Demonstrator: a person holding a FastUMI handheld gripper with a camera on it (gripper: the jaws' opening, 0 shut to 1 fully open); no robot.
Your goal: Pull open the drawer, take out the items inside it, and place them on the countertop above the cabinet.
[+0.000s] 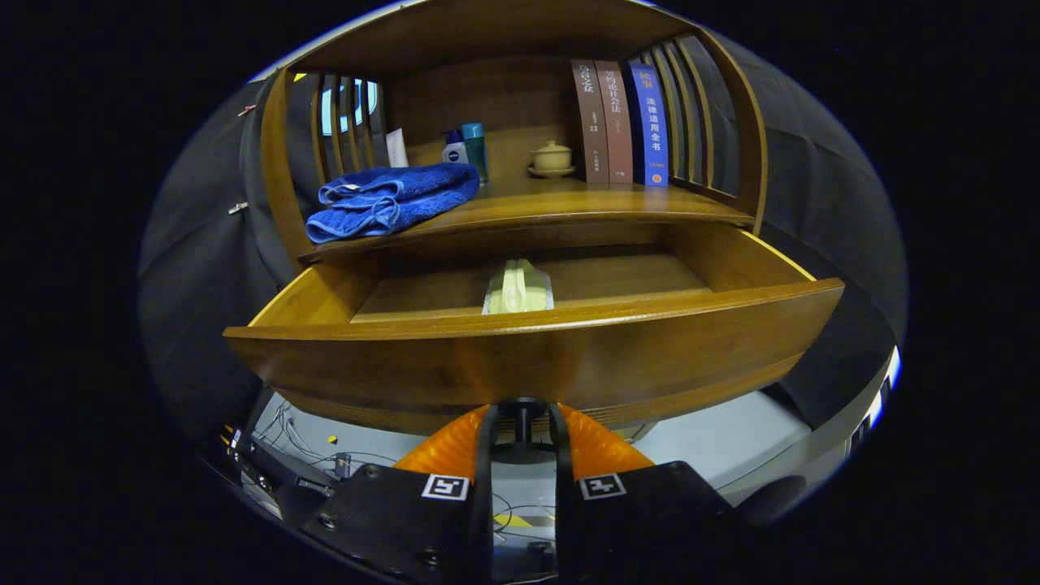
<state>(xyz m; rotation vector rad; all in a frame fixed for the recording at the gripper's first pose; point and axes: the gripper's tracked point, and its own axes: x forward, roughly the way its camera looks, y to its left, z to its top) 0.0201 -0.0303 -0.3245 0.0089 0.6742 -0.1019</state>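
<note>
A handheld gripper (522, 413) closes its two fingers on the dark knob (521, 406) at the lower middle of a wooden drawer (536, 357) that stands pulled well out of its cabinet. Inside the drawer, near the front wall and about midway across, lies a pale green soft pack of tissues (518, 289); the rest of the drawer floor shows bare wood. On the countertop (569, 201) above, a folded blue towel (392, 200) sits at the left, overhanging the near edge. Behind it, toward the far wall, stand a white tube (397, 148), a small white-and-blue bottle (455, 148) and a taller teal bottle (475, 149); any brand marks on them are too small to read. Further right rests a cream lidded cup on a saucer (552, 158), then three upright books (620, 122), two brown and one blue, with Chinese characters down their spines. Slatted wooden sides close the shelf at both ends. Below the drawer, loose cables (286, 432) lie on a grey floor.
</note>
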